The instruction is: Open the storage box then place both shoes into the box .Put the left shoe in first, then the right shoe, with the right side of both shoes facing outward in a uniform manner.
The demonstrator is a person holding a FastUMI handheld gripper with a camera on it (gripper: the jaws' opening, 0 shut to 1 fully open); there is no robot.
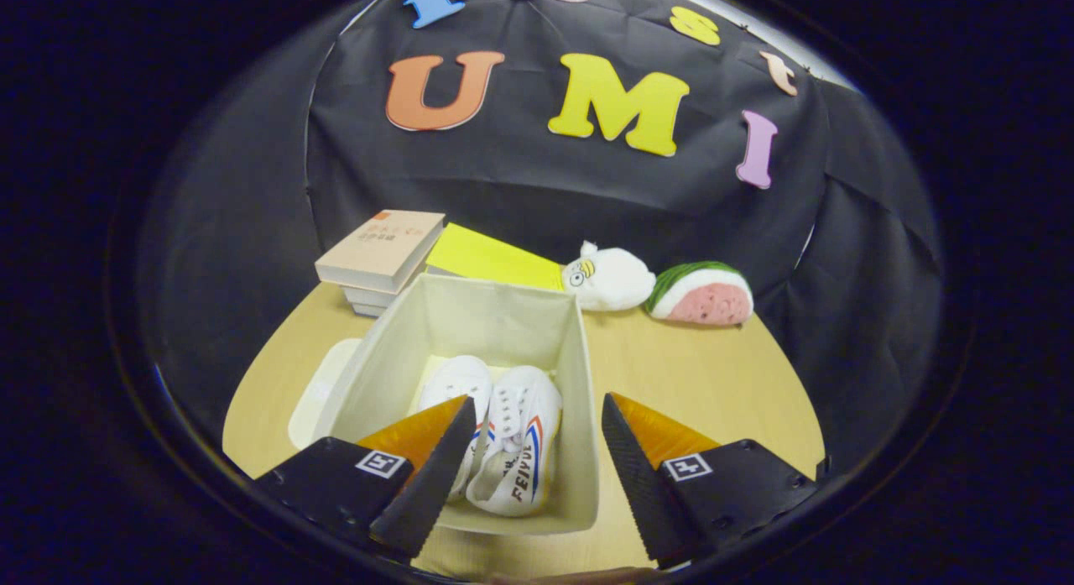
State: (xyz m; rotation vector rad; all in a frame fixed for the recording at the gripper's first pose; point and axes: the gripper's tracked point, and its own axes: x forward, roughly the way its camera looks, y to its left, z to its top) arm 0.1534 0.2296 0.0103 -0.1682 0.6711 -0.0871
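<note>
A: Where does the box sit?
B: On the tabletop, just ahead of the fingers. They stand apart, gripping nothing, one over the box's near left corner, the other over bare tabletop right of the box.
A: And inside it?
B: Two shoes side by side on its floor, the left-hand shoe touching the right-hand shoe.
A: What lies left of the box?
B: The lid, flat on the tabletop, against the box's left wall.
A: Behind it?
B: A stack of books at the far left corner, a folder right of them, then a plush toy, then a sponge farthest right.
</note>
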